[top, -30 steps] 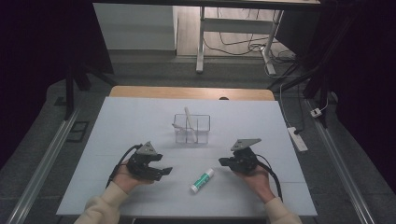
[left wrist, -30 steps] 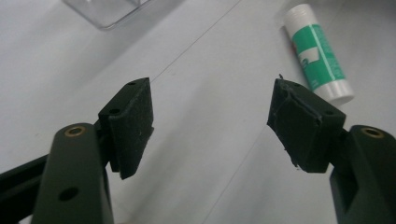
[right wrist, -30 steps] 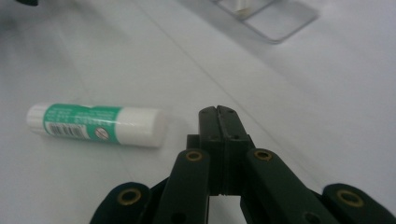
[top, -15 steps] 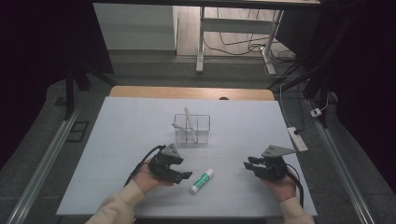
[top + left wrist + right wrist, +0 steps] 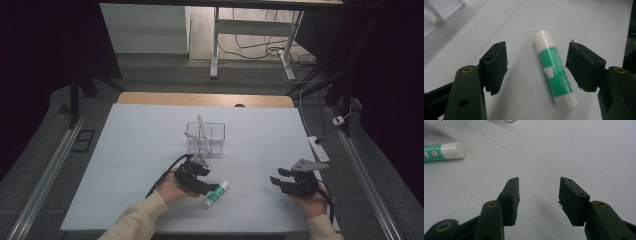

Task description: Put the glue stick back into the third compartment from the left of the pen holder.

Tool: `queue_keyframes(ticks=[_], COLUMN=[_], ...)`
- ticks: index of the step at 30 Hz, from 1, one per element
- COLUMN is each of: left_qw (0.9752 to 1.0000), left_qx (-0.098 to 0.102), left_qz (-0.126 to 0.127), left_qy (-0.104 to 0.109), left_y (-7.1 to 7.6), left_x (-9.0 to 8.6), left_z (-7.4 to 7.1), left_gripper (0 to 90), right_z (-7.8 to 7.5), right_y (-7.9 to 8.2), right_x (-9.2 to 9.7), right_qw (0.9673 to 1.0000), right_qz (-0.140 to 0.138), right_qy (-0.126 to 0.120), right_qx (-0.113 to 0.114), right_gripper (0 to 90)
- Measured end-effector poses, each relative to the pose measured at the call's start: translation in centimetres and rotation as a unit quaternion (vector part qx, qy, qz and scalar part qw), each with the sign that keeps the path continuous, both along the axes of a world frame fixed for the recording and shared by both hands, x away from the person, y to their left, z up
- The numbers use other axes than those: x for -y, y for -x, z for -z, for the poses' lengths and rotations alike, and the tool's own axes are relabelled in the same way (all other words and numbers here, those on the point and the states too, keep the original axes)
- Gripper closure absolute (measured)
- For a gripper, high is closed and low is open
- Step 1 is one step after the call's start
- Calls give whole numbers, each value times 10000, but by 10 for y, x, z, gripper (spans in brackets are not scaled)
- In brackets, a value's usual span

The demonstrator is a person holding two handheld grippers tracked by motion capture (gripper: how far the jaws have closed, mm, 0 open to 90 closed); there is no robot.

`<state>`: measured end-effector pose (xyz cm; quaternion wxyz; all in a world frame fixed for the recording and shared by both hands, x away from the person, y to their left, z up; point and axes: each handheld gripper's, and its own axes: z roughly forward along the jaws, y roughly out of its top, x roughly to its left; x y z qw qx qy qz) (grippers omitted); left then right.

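Two grippers are working near the front edge of the white table [image 5: 125,150], one in each of the person's hands. The left gripper [image 5: 207,186] is hovering right over a green-and-white glue stick [image 5: 216,193], its jaws standing wide apart. In the left gripper view the glue stick [image 5: 554,72] is lying flat on the table between the two black pads [image 5: 495,66], touching neither of them, with its white cap pointing away from the camera. The right gripper [image 5: 278,181] is sitting well apart from the stick, toward the right side of the table; its jaws have just been opening and are now gaping with nothing between them, only bare tabletop showing past the pads [image 5: 511,197] in the right gripper view. The capped end of the glue stick [image 5: 444,151] is lying at that view's upper left. Farther back, near the table's middle, a clear plastic organizer [image 5: 206,137] is standing upright with a pale stick-like thing leaning inside it.
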<state>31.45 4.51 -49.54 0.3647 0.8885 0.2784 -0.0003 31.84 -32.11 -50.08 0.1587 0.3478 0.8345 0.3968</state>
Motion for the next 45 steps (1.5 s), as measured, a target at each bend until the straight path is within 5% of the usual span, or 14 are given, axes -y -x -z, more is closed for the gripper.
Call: queue_keyframes(ticks=[6, 12, 24, 33, 42, 45], left_qw=[9999, 9991, 9965, 9946, 9949, 9971], left_qx=[-66, -123, -247, 26, 35, 80], left_qz=[99, 232, 261, 186, 266, 274], left_qy=[-54, -323, -761, -1018, -970, -708], left_y=[-6, -10, -9, -3, -1, -1], left_x=[23, 41, 56, 60, 56, 50], left_z=[1, 7, 19, 18, 16, 7], left_gripper=[344, 350, 459, 585, 650, 650], right_z=[1, 2, 3, 3, 1, 1], right_y=[-2, -2, -3, -4, -5, -6], right_x=[1, 1, 2, 1, 3, 4], right_qw=[9999, 9999, 9998, 9998, 9999, 9999], right_qz=[56, 79, 83, 60, 91, 101], right_qy=[111, 83, 150, 167, 110, 90], right_qx=[-9, -39, -70, -105, -65, -65], right_gripper=[482, 479, 476, 478, 478, 478])
